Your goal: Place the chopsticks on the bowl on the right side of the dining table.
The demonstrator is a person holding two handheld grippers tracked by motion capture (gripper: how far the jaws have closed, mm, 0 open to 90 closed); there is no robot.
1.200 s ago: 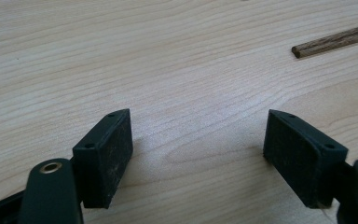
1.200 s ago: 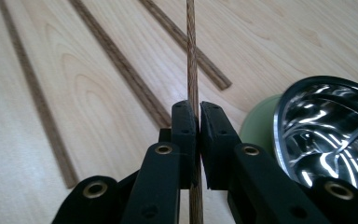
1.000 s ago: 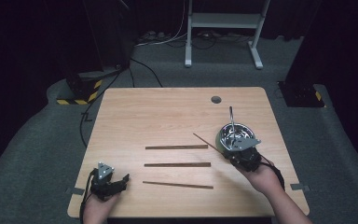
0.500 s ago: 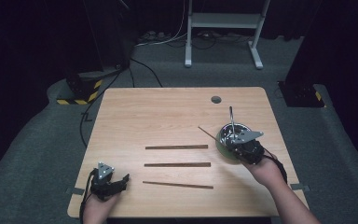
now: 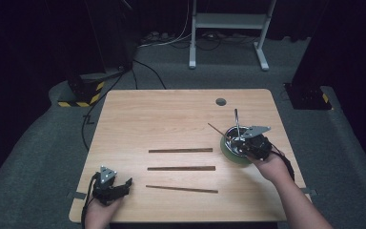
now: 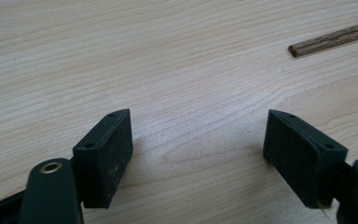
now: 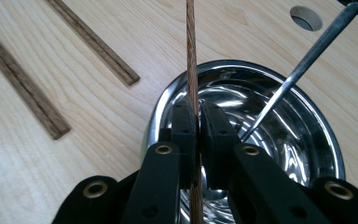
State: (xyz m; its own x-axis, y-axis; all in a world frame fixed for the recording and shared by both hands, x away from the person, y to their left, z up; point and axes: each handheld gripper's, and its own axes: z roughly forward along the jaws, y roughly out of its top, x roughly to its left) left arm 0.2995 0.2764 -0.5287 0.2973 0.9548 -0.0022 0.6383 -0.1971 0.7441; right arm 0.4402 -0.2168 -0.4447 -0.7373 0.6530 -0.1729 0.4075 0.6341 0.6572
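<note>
My right gripper point(image 5: 249, 143) point(image 7: 197, 126) is shut on a thin wooden stick point(image 7: 191, 60), held over a shiny metal bowl point(image 7: 279, 135) at the table's right side. The stick point(image 5: 215, 129) pokes out toward the upper left of the bowl point(image 5: 233, 143). A metal rod point(image 5: 237, 121) point(image 7: 303, 65) leans inside the bowl. Three more wooden sticks lie in a row mid-table: the far one point(image 5: 180, 150), the middle one point(image 5: 181, 168) and the near one point(image 5: 181, 189). My left gripper point(image 5: 116, 187) point(image 6: 198, 154) rests open near the front left corner, nothing between its jaws.
The bowl sits on a green mat point(image 5: 228, 155). A round hole point(image 5: 220, 101) point(image 7: 306, 17) is cut in the wooden table point(image 5: 162, 119) near its far edge. Stick ends point(image 6: 331, 39) lie ahead of the left gripper. A white stand point(image 5: 228, 24) and cables sit on the floor beyond.
My right gripper has carried the stick to the right and farther back, from beside the bowl to over it. The left gripper has stayed put.
</note>
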